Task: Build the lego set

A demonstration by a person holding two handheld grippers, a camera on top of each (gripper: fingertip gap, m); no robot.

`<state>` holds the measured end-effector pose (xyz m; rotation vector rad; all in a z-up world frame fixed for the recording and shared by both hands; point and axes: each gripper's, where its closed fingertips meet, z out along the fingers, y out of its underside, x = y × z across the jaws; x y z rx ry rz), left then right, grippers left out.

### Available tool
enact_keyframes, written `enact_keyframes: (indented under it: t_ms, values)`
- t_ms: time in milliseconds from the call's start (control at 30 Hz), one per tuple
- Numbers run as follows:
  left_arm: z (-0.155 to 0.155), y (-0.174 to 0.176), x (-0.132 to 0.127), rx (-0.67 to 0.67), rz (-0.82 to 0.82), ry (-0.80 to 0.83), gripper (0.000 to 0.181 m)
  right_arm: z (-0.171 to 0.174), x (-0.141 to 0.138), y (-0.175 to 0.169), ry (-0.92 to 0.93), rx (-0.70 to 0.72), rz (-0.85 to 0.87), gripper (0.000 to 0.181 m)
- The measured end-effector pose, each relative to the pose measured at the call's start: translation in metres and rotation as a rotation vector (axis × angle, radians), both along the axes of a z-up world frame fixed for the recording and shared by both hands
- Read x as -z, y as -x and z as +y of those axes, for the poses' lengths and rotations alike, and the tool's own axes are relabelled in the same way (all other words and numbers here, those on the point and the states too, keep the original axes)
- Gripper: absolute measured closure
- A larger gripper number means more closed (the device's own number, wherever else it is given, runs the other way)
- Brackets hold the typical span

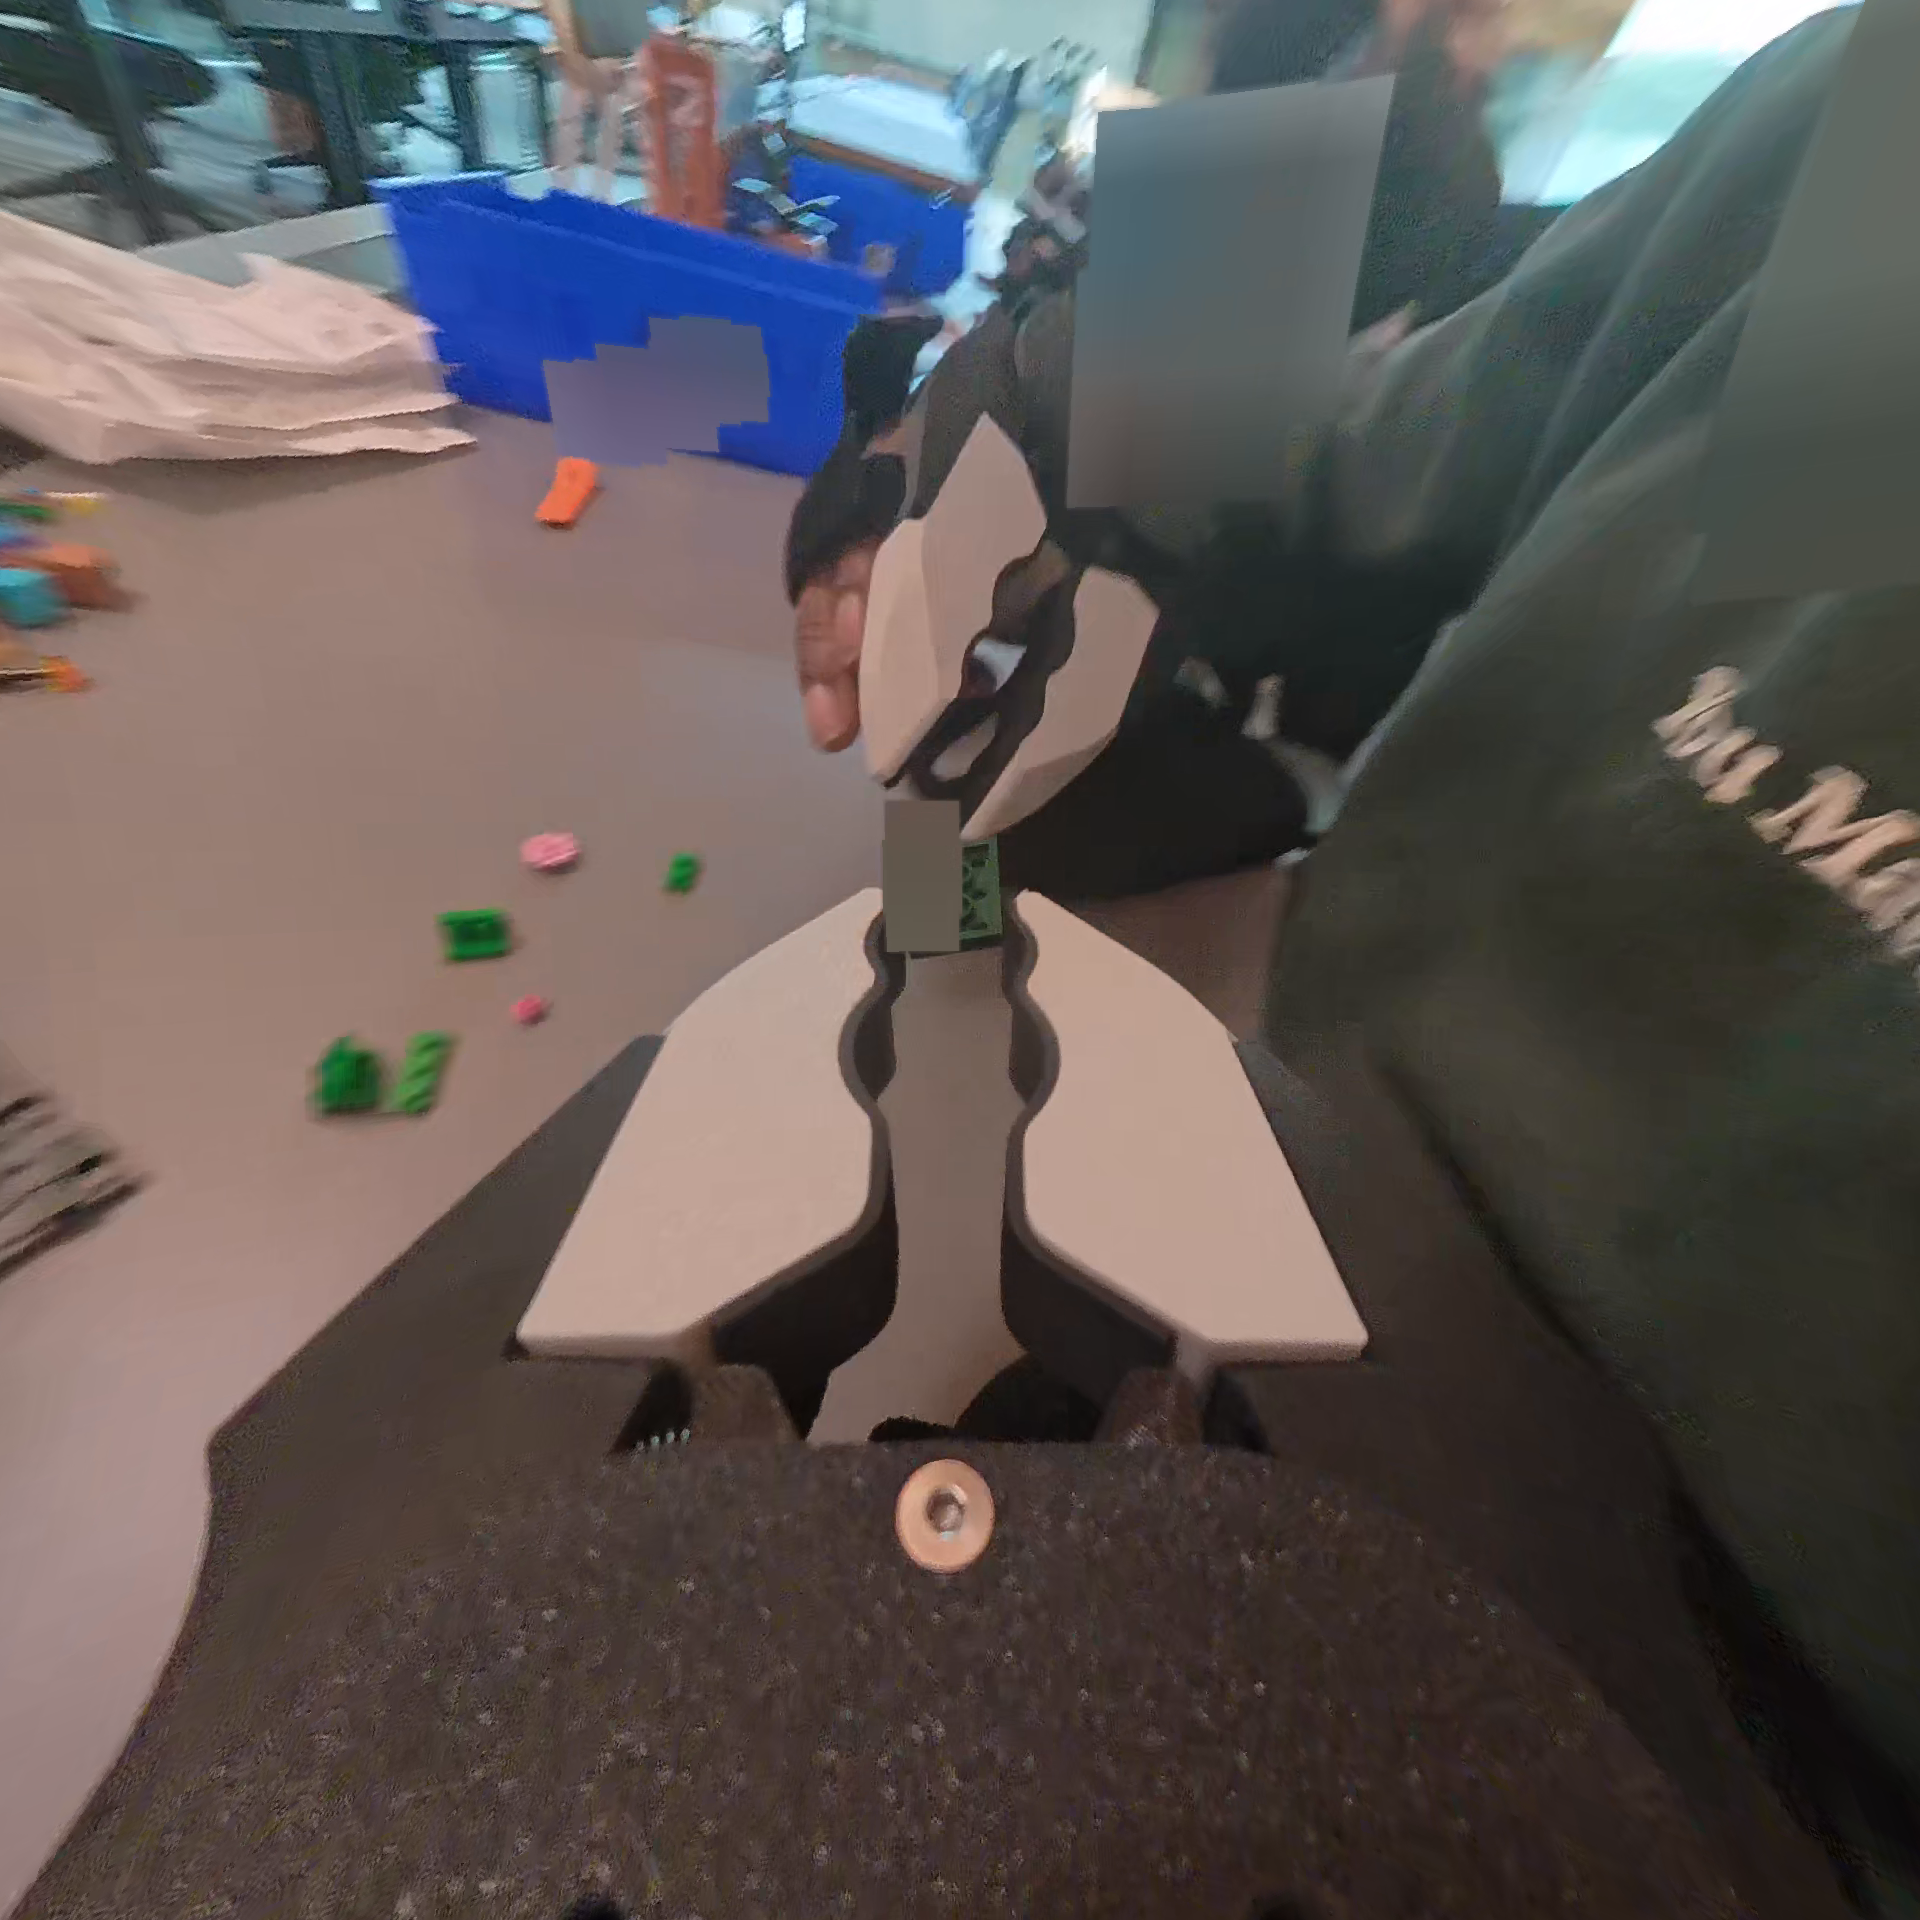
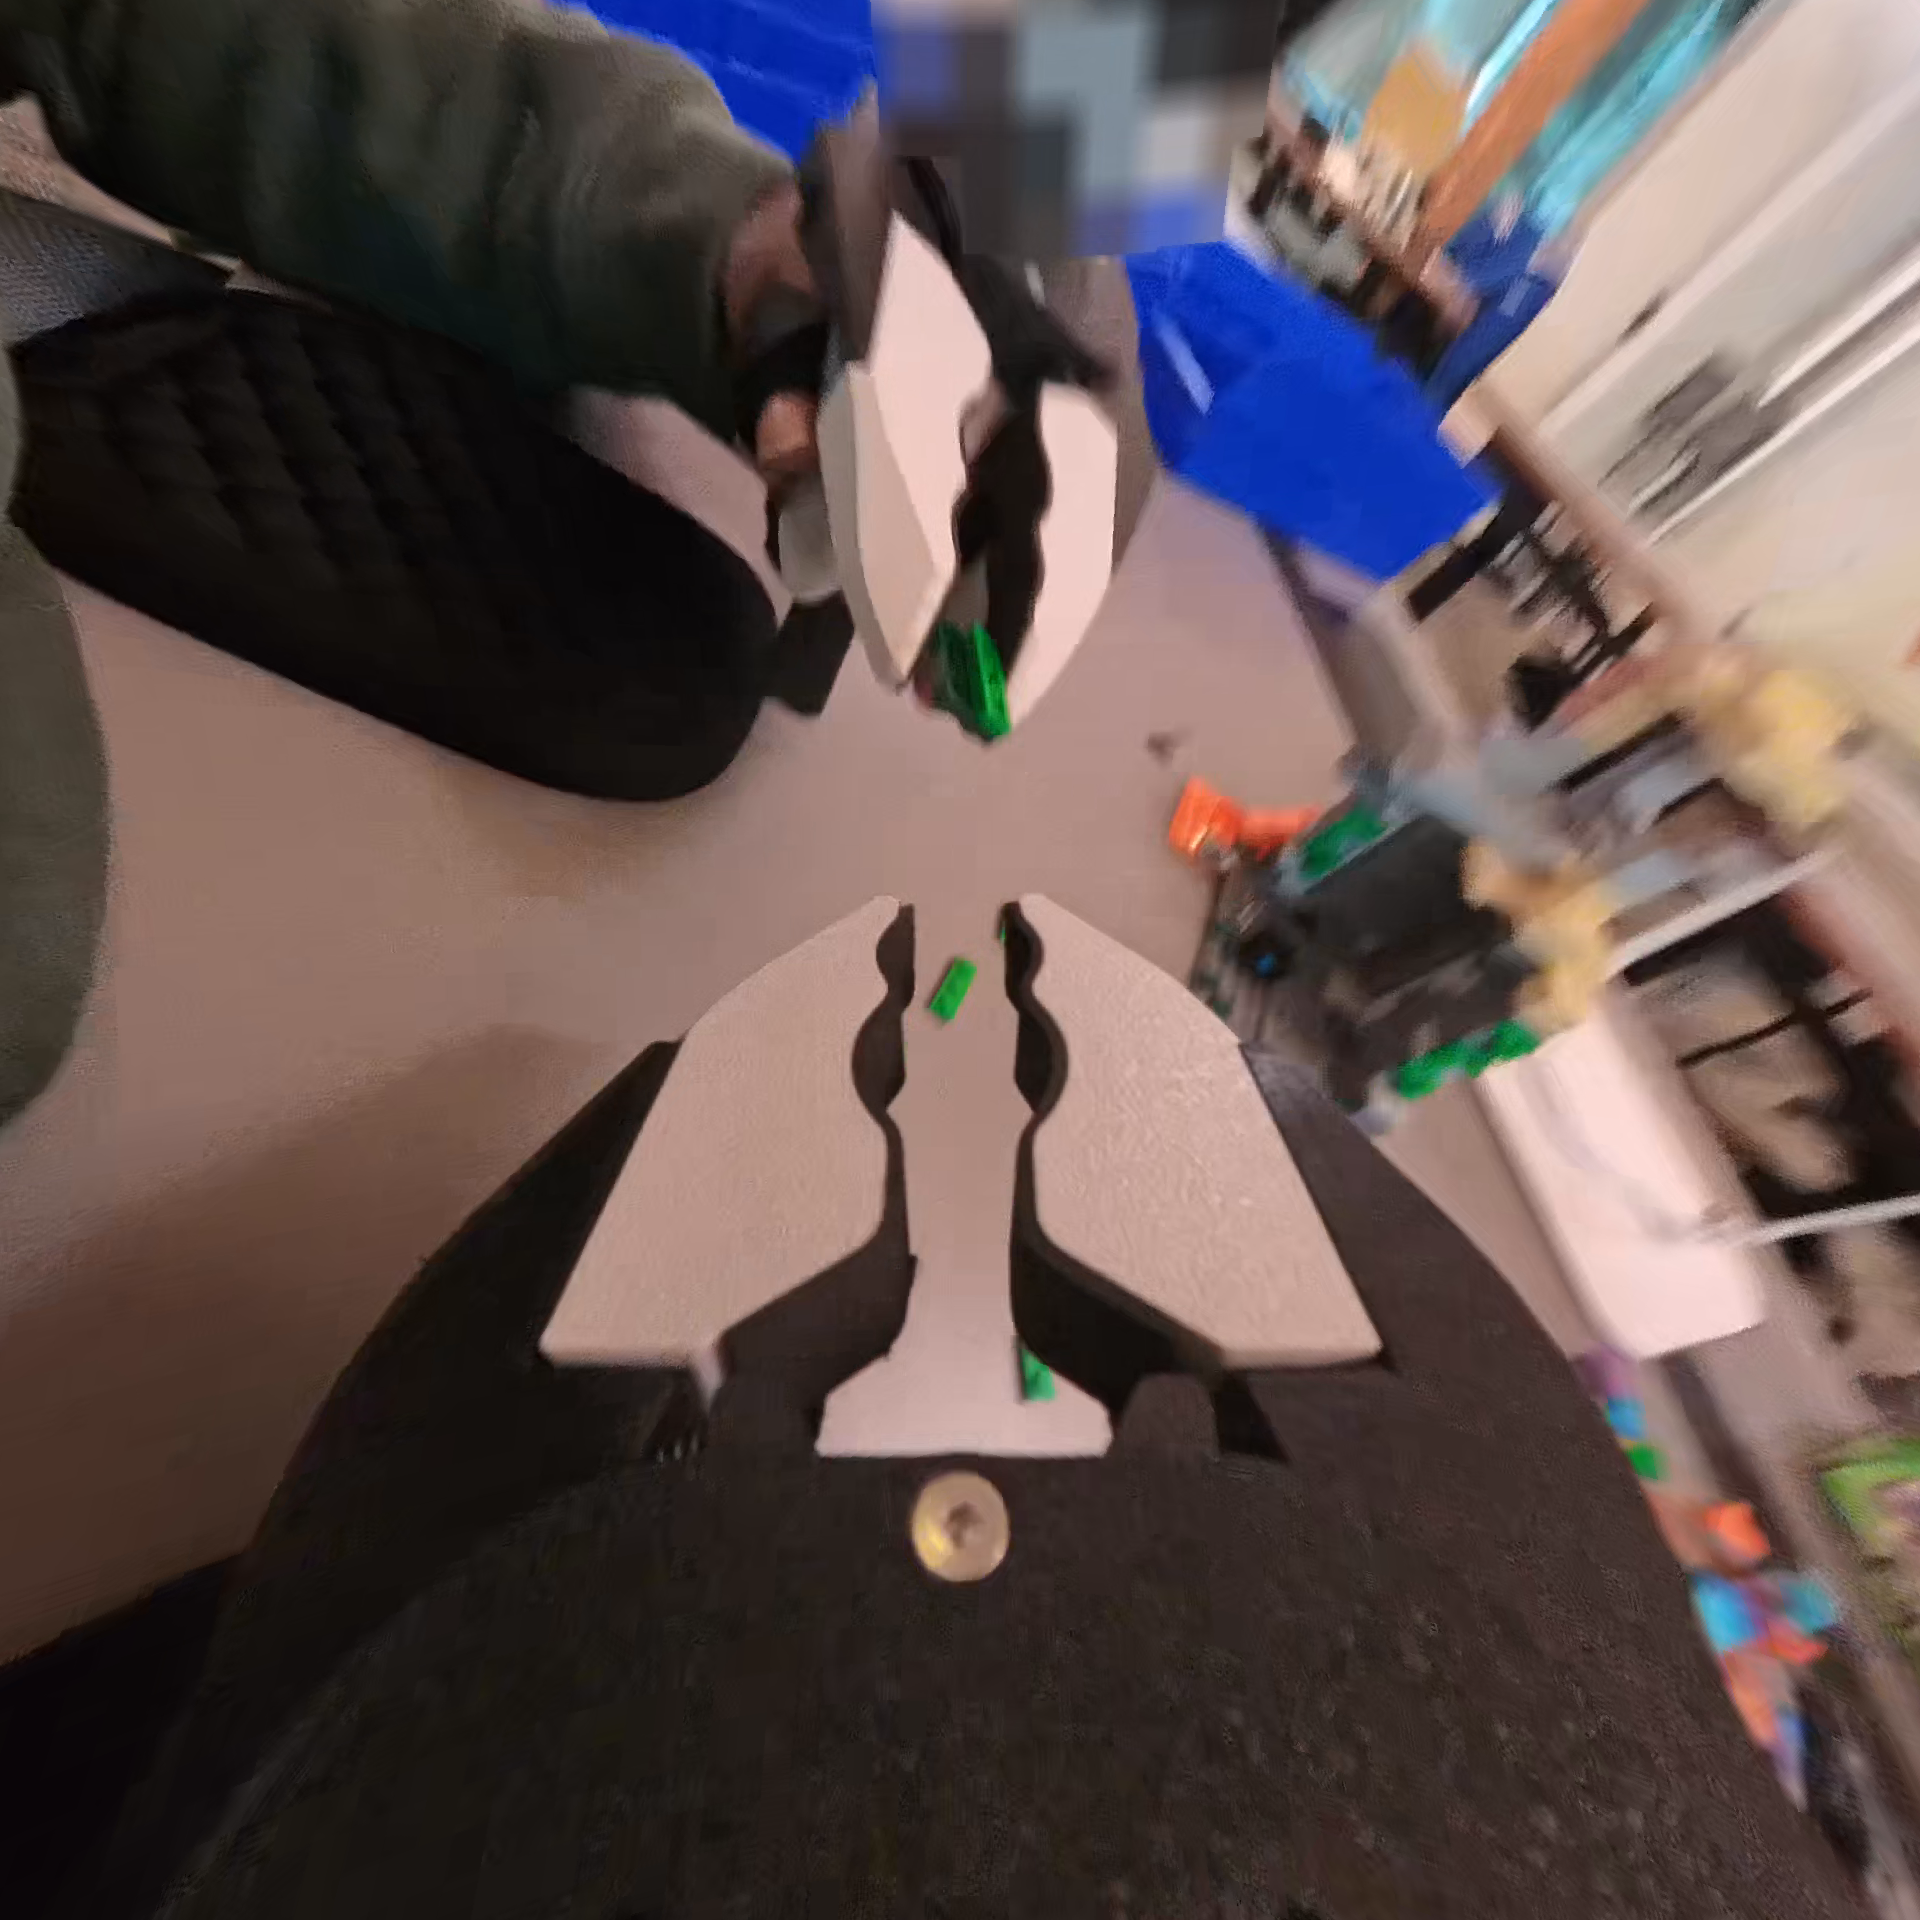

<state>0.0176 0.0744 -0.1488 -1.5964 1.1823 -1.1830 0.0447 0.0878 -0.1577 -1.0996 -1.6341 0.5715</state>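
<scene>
My left gripper (image 1: 951, 920) is shut on a small green lego piece (image 1: 982, 894), held at its fingertips above the grey table (image 1: 312, 727). A blur patch covers part of the piece. The right wrist view shows the same left gripper (image 2: 966, 696) holding that green piece (image 2: 971, 675), tips pointing down. My right gripper (image 2: 958, 914) is slightly open with nothing between its fingers. In the left wrist view it (image 1: 935, 800) hangs just above the held piece, tip to tip. Loose green pieces (image 1: 473, 935) lie on the table, and one (image 2: 951, 987) shows through the right gripper's gap.
A blue bin (image 1: 623, 301) and a stack of paper bags (image 1: 208, 364) stand at the back. An orange piece (image 1: 568, 490), pink pieces (image 1: 549, 852) and mixed coloured bricks (image 1: 42, 592) lie on the table. A blurred dark model (image 2: 1382, 914) is to the right. A person's dark sleeve (image 1: 1610, 727) is close by.
</scene>
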Motion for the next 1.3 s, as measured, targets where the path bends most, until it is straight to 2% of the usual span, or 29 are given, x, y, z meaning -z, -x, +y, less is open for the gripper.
enact_keyframes:
  t_ms: [33, 133, 267, 500, 667, 867, 1033, 1133, 1300]
  values:
    - [0.005, 0.008, 0.004, -0.038, 0.042, -0.036, 0.164, 0.005, 0.008, -0.001, 0.069, 0.023, -0.047, 0.165]
    - [0.019, 0.025, 0.019, -0.123, 0.165, -0.121, 0.164, 0.018, 0.04, 0.003, 0.268, 0.11, -0.241, 0.163]
    - [0.025, 0.034, 0.031, -0.162, 0.231, -0.153, 0.164, 0.015, 0.07, 0.018, 0.453, 0.149, -0.431, 0.163]
    - [0.031, 0.045, 0.043, -0.199, 0.261, -0.159, 0.164, 0.018, 0.092, 0.024, 0.485, 0.19, -0.621, 0.165]
    - [0.03, 0.046, 0.045, -0.195, 0.28, -0.183, 0.164, 0.021, 0.096, 0.026, 0.476, 0.192, -0.68, 0.172]
    - [0.025, 0.042, 0.045, -0.171, 0.28, -0.195, 0.164, 0.022, 0.089, 0.025, 0.411, 0.078, -0.675, 0.174]
    - [0.023, 0.039, 0.048, -0.156, 0.276, -0.201, 0.164, 0.014, 0.037, 0.029, 0.281, -0.088, -0.583, 0.174]
    - [0.018, 0.033, 0.045, -0.127, 0.247, -0.22, 0.164, 0.006, 0.017, 0.039, 0.27, -0.14, -0.577, 0.174]
    - [0.011, 0.026, 0.039, -0.105, 0.202, -0.252, 0.164, -0.004, 0.015, 0.051, 0.261, -0.194, -0.608, 0.173]
